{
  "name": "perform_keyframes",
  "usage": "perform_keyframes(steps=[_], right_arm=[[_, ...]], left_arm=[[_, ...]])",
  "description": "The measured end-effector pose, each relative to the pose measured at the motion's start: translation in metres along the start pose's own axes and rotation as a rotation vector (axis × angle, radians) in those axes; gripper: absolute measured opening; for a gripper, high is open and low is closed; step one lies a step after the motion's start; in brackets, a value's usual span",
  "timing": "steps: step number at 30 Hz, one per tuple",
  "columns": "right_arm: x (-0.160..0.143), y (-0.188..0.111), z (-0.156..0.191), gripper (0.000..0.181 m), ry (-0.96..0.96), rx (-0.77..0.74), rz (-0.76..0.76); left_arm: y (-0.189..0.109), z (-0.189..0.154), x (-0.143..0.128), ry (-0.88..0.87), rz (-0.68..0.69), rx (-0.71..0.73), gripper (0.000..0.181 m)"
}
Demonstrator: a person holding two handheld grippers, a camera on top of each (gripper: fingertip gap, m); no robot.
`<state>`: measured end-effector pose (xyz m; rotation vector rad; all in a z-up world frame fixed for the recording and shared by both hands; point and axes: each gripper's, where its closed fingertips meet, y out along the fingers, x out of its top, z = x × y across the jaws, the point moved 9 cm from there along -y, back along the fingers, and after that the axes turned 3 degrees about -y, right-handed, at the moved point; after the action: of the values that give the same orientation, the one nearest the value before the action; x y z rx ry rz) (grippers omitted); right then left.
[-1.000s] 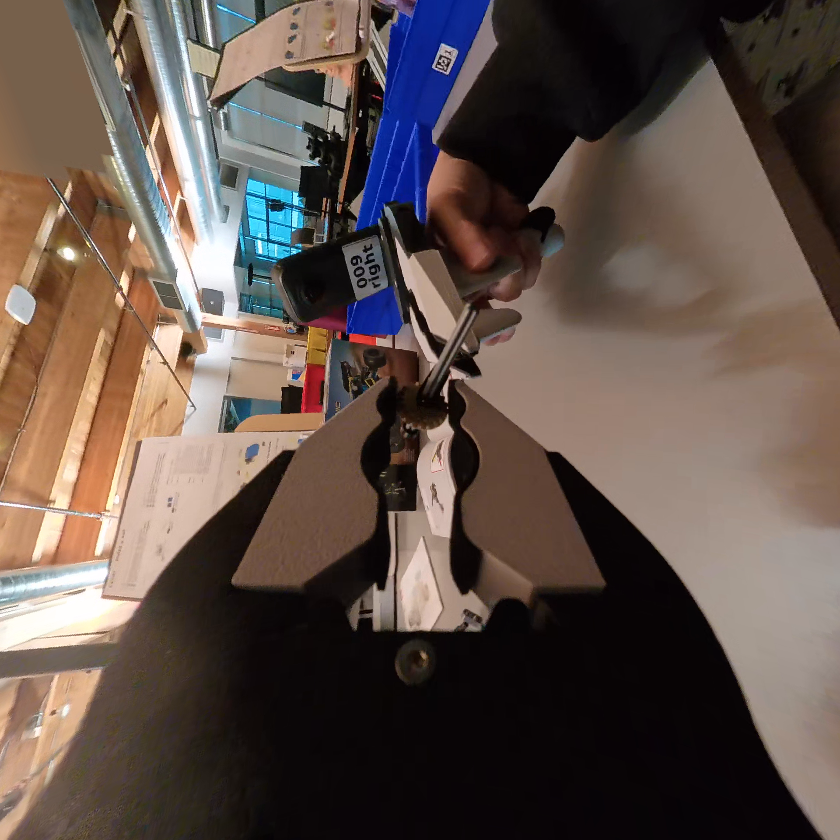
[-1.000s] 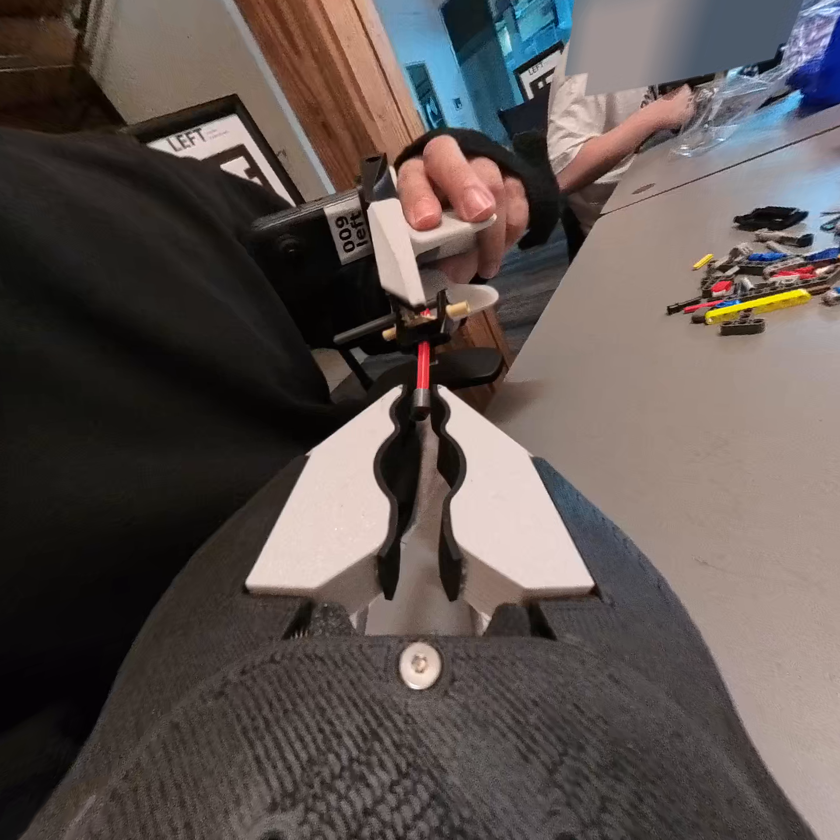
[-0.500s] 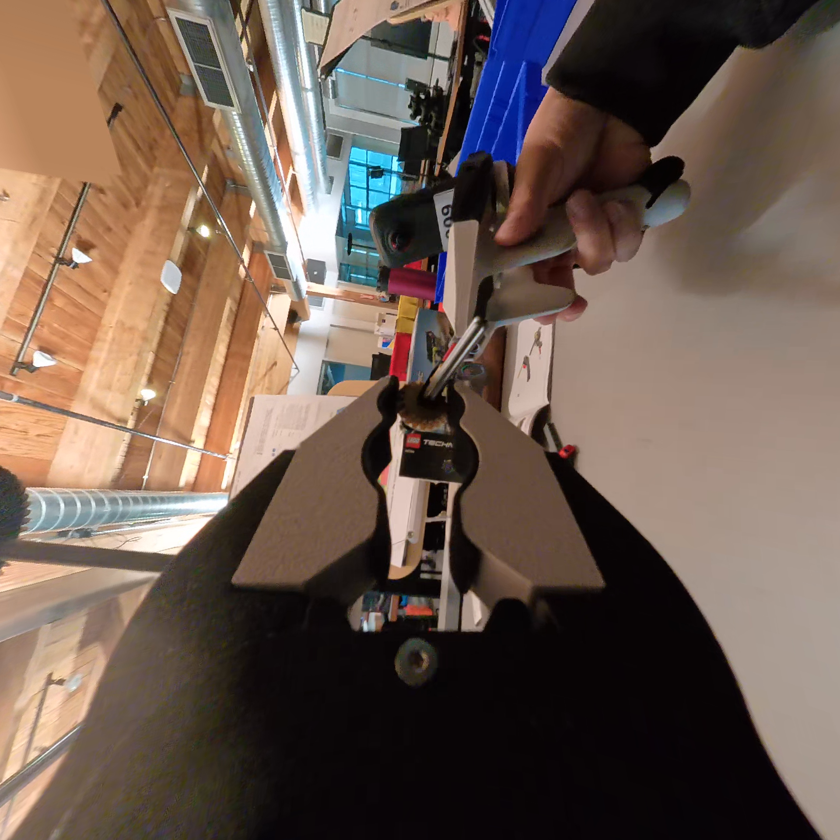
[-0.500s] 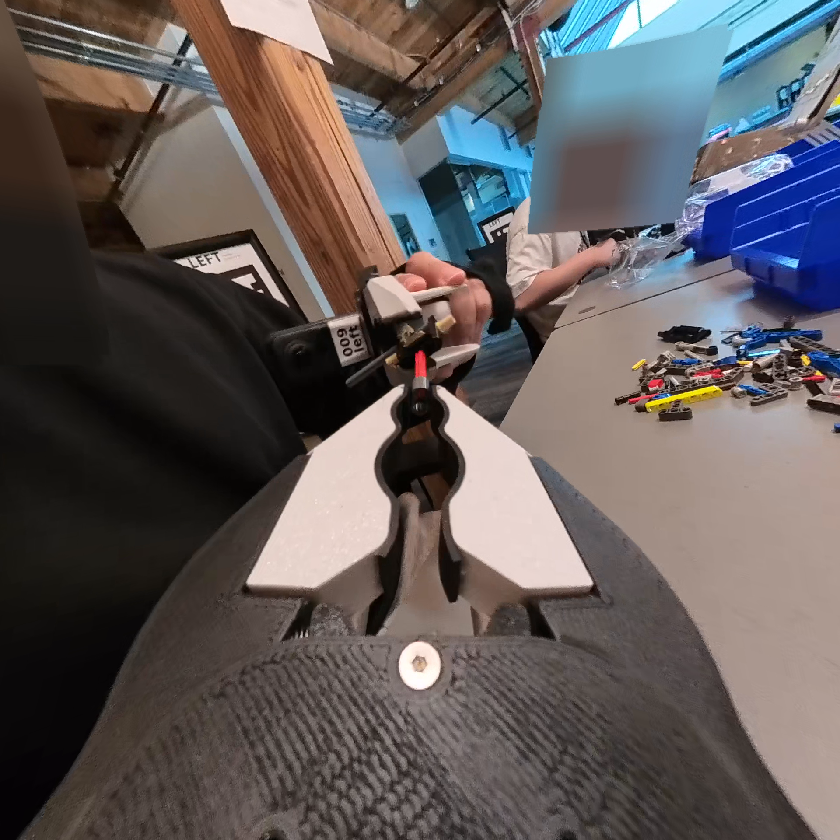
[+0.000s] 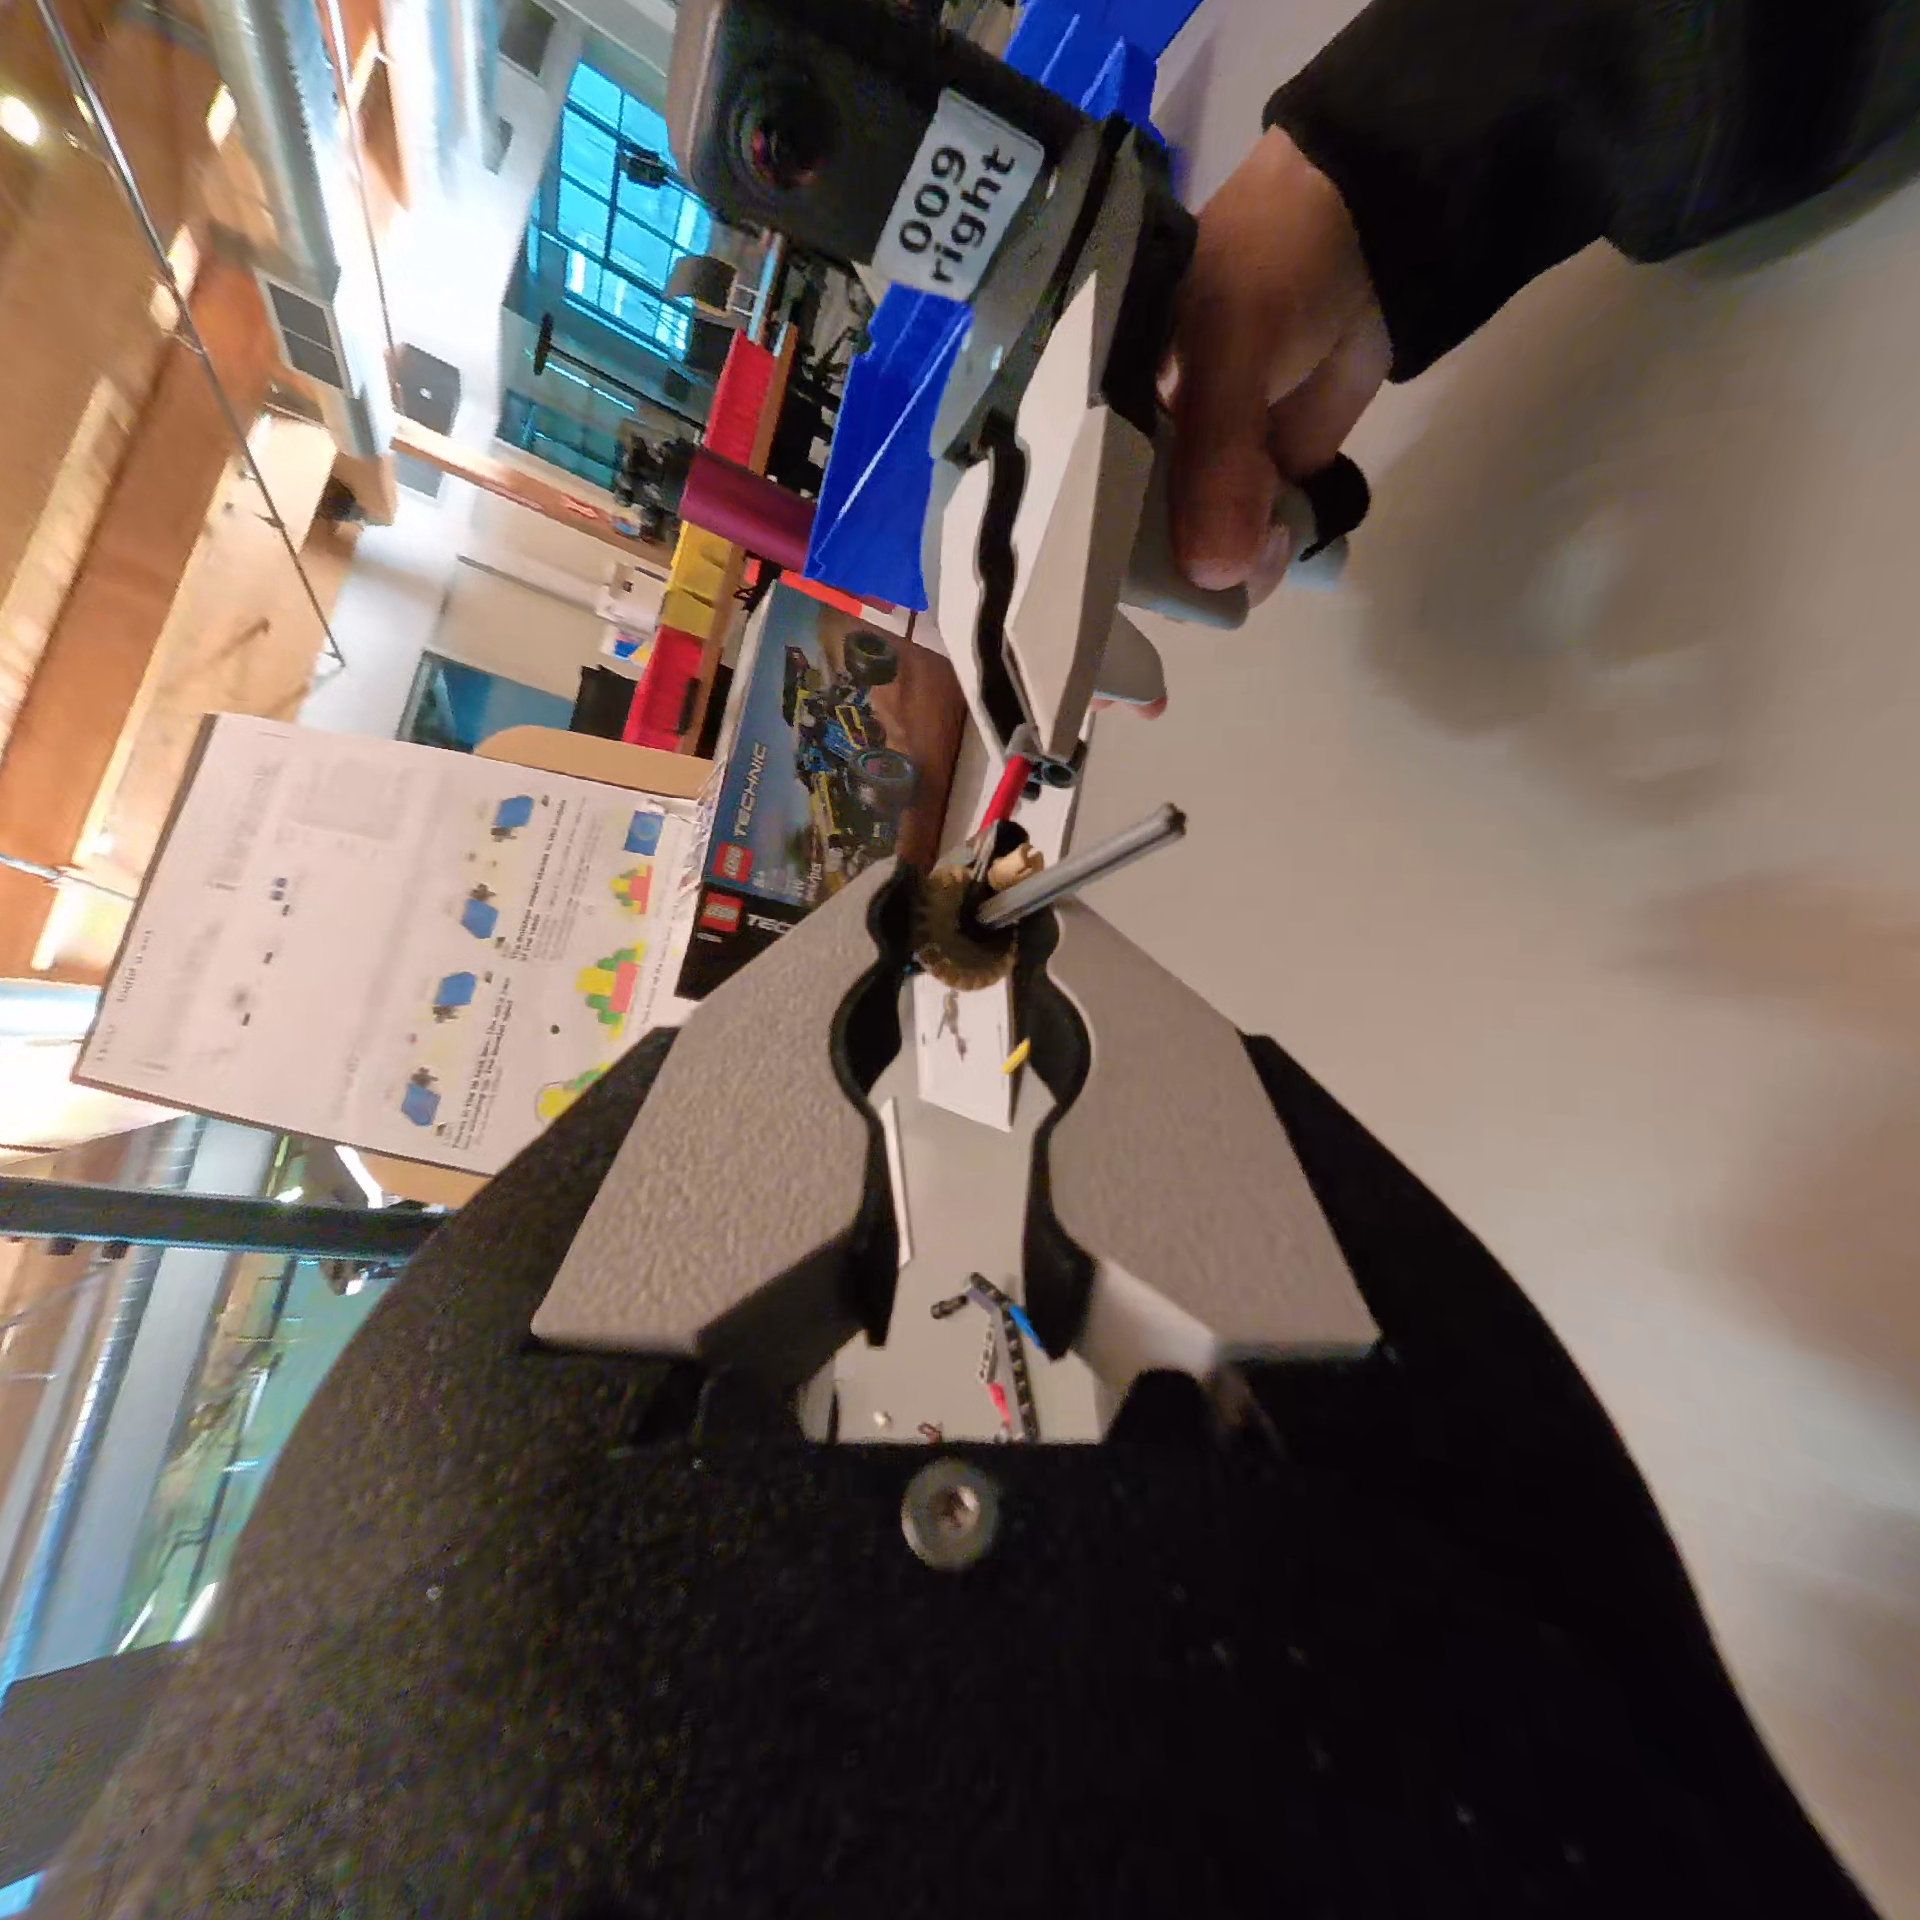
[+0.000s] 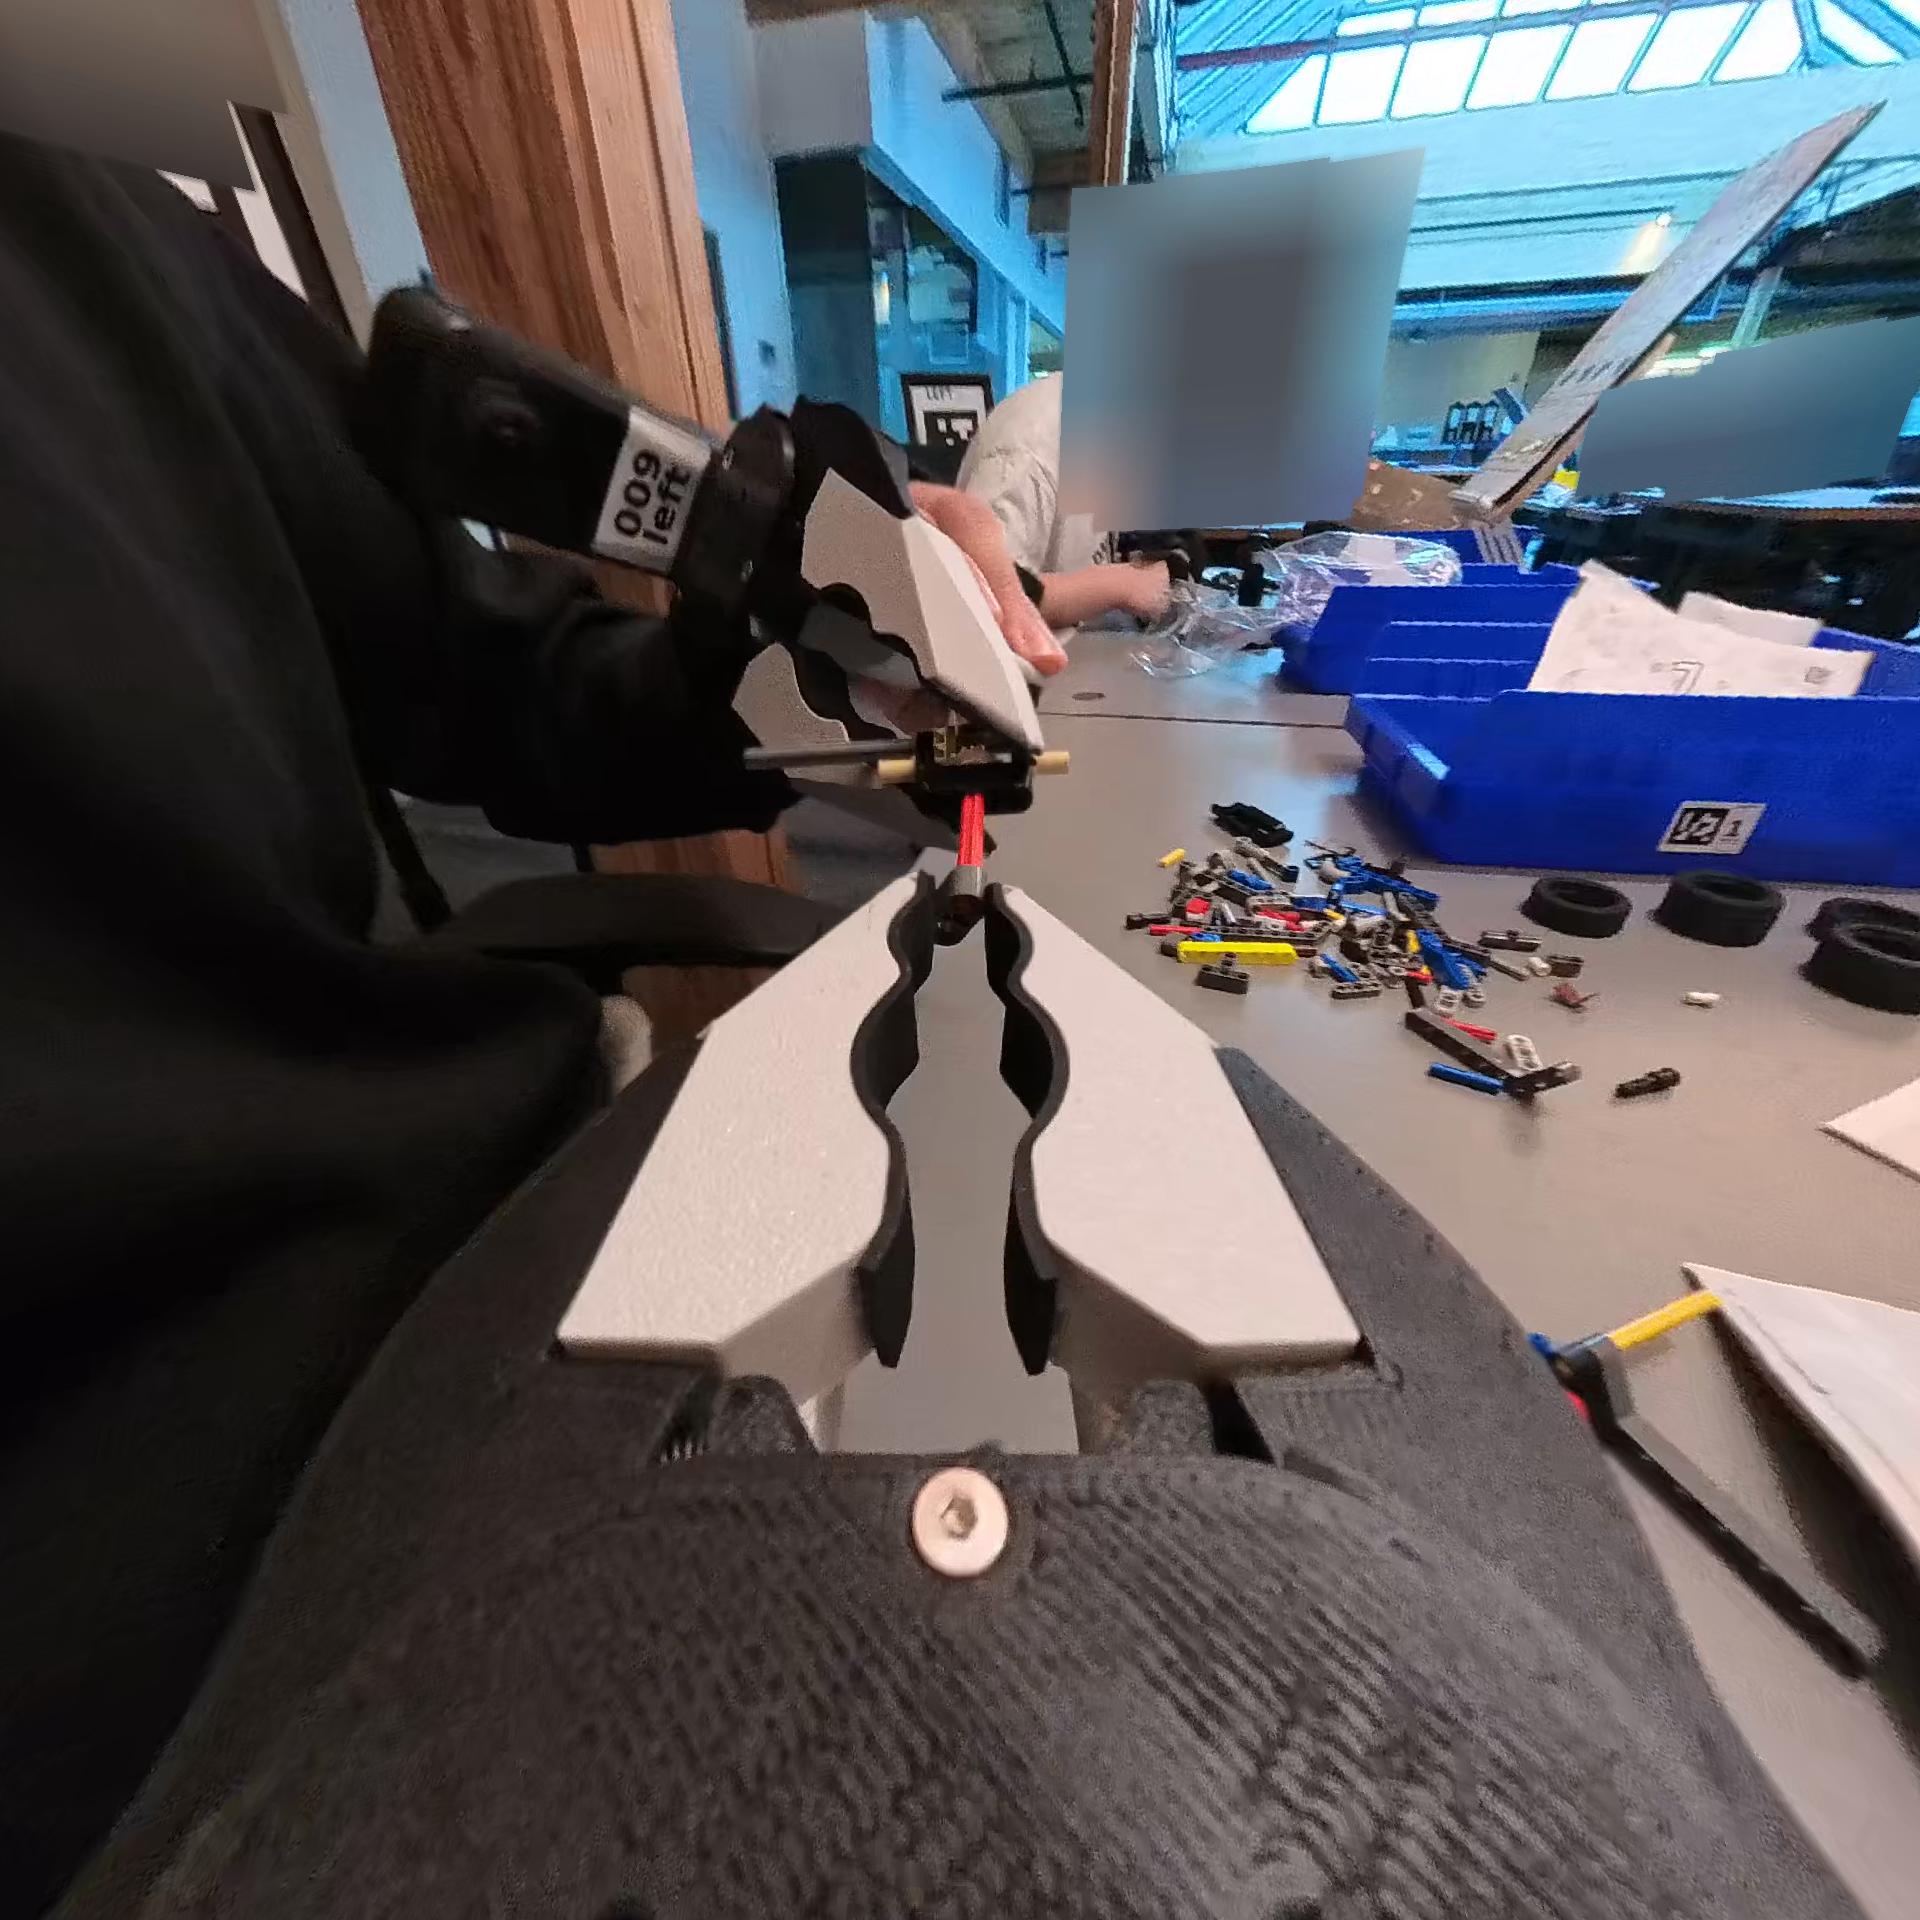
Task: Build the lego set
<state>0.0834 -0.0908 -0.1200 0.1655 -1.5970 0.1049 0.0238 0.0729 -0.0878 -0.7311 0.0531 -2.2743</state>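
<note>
My left gripper [image 5: 966, 920] is shut on a small Lego assembly: a tan gear [image 5: 961, 935] with a grey axle [image 5: 1086, 862] sticking out to the right. In the right wrist view the left gripper [image 6: 971, 743] holds this black and tan assembly [image 6: 971, 774] above the table edge. My right gripper [image 6: 956, 904] is shut on a grey bush at the near end of a red axle [image 6: 971, 831], whose far end meets the assembly. In the left wrist view the right gripper [image 5: 1039, 769] comes in from above with the red axle [image 5: 1000, 795].
A pile of loose Lego pieces [image 6: 1340, 925] lies on the grey table [image 6: 1455, 1174]. Behind it stand blue bins [image 6: 1621, 769] and black tyres [image 6: 1714, 904]. Paper sheets [image 6: 1849, 1382] and a yellow-tipped piece [image 6: 1652, 1325] lie at the right. A Lego box [image 5: 821, 790] and an instruction sheet [image 5: 395, 935] stand beyond. Only a small space, under 4 cm, lies between the two pairs of fingers.
Both grippers have turned and shifted while keeping their holds. The right gripper now meets the left at an angle instead of head-on. The grey axle now shows pointing sideways.
</note>
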Motion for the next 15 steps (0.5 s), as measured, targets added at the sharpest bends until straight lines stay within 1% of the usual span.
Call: perform_keyframes(steps=[3, 7, 12, 13, 15], right_arm=[[0.0011, 0.0005, -0.0002, 0.008, -0.024, -0.035, 0.035], [0.0041, -0.0016, 0.0017, 0.008, -0.05, -0.029, 0.039], [0.0045, -0.0021, 0.0048, 0.008, -0.091, -0.006, 0.087], [0.0047, -0.0026, 0.0041, 0.008, -0.059, 0.0, 0.07], [0.0083, -0.0045, 0.0017, 0.008, 0.033, 0.016, -0.024]], left_arm=[[0.0018, -0.0041, -0.0005, 0.014, 0.008, 0.003, 0.016], [0.0026, -0.0064, 0.0021, -0.003, -0.02, -0.011, 0.015], [0.0031, -0.005, 0.0013, -0.067, -0.041, -0.086, 0.016], [0.0031, -0.0045, 0.0011, -0.077, -0.047, -0.084, 0.016], [0.0017, -0.001, 0.0027, -0.073, -0.068, -0.046, 0.016]])
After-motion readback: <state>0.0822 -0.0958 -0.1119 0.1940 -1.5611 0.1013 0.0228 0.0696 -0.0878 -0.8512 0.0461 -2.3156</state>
